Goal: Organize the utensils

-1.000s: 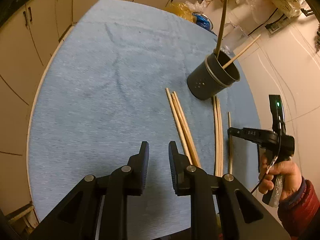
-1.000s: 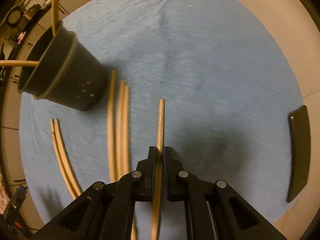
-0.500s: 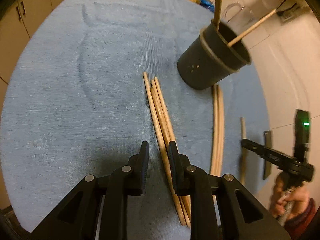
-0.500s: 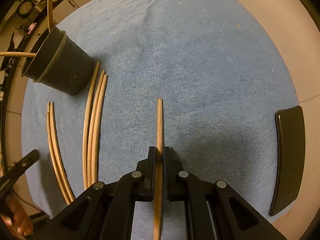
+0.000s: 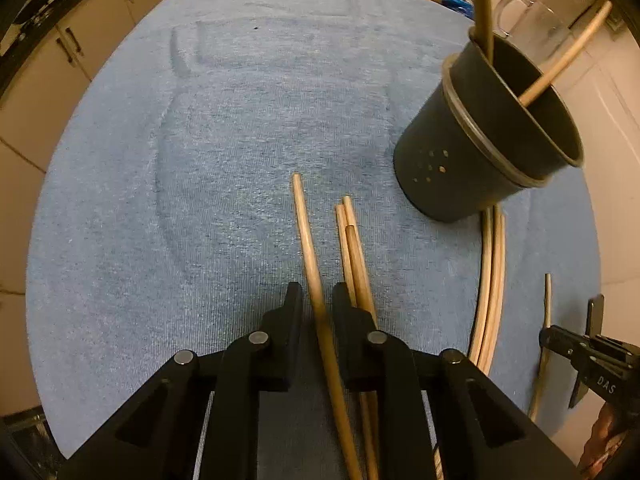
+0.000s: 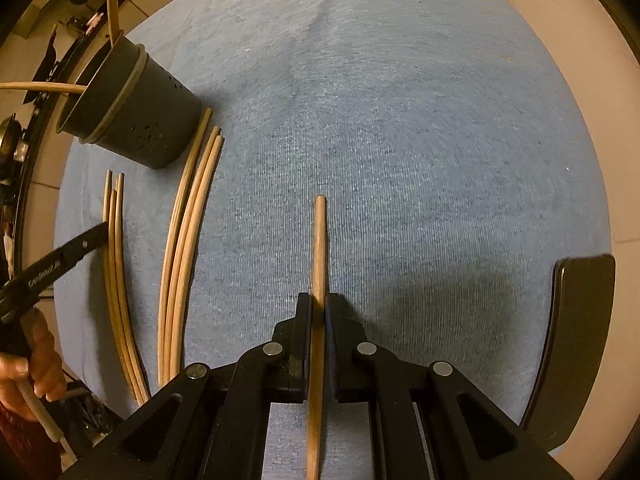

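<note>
Two grippers work over a round table covered with a blue towel (image 5: 224,128). The left gripper (image 5: 316,300) has its jaws open, and one chopstick (image 5: 310,248) runs between them without touching either side, as far as the view lets me tell. Just to the right of it lie three more chopsticks (image 5: 352,240) in a tight bunch, partly hidden under the right-hand finger of that gripper.

The right gripper (image 6: 318,308) has its jaws closed tight on a single chopstick (image 6: 320,240). That stick points straight ahead over the middle of the towel. I cannot tell if its far tip rests on the cloth or is lifted a little.

A dark cup (image 5: 480,140) with small holes low in its side stands on the towel near the far right edge in the left camera's view. Two chopsticks (image 5: 560,64) stand inside it and lean out over the rim. Another group of chopsticks (image 5: 490,280) starts right beside the bottom of the cup and lies on the towel toward the near edge; the right camera shows three of them (image 6: 188,220).

A flat dark thing (image 6: 576,340) lies at the right edge of the table, partly off the towel. A clear glass mug (image 5: 532,28) sits behind the cup at the far edge. Pale cupboard doors (image 5: 80,40) show past the table on the left.
</note>
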`<state>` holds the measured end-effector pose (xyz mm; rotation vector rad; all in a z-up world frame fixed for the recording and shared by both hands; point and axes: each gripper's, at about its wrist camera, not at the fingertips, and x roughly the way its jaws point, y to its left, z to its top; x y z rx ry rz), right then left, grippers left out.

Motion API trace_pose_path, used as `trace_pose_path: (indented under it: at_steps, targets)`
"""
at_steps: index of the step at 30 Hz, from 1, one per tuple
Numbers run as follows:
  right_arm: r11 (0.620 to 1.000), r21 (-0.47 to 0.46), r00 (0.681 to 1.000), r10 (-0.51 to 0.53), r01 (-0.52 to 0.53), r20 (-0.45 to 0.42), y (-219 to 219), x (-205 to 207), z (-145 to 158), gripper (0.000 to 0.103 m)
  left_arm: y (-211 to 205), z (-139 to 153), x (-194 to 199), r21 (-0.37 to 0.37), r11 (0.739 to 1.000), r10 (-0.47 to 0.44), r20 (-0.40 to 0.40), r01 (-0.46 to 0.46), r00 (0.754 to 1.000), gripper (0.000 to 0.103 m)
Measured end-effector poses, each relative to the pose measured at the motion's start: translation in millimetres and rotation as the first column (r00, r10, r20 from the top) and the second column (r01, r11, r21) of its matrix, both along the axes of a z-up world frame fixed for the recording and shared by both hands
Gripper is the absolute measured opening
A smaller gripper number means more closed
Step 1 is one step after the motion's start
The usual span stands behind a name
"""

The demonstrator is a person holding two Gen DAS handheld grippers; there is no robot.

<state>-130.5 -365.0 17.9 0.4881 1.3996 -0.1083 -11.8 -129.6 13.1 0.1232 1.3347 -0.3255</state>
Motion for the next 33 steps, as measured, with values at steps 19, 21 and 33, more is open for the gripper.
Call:
trace_pose_path:
  at_steps: [19, 21, 33]
  targets:
    - [0.988, 0.145, 0.952, 0.013, -0.060, 0.305, -37, -7, 33, 0.006, 26, 75, -99, -0.180, 0.974, 0.171, 0.188, -0.137, 0.967, 0.006]
    - [0.990, 0.135, 0.935, -0.001, -0.050, 0.354, -33, -12, 44, 0.006, 24, 88, -102, -0.187, 0.975, 0.158, 0.223, -0.117, 0.962, 0.006]
    - [0.999, 0.029, 0.858, 0.005, -0.023, 0.513, -27, -41, 111, 0.006, 9, 124, -101, -0.243, 0.969, 0.117, 0.317, -0.039, 0.941, 0.006]
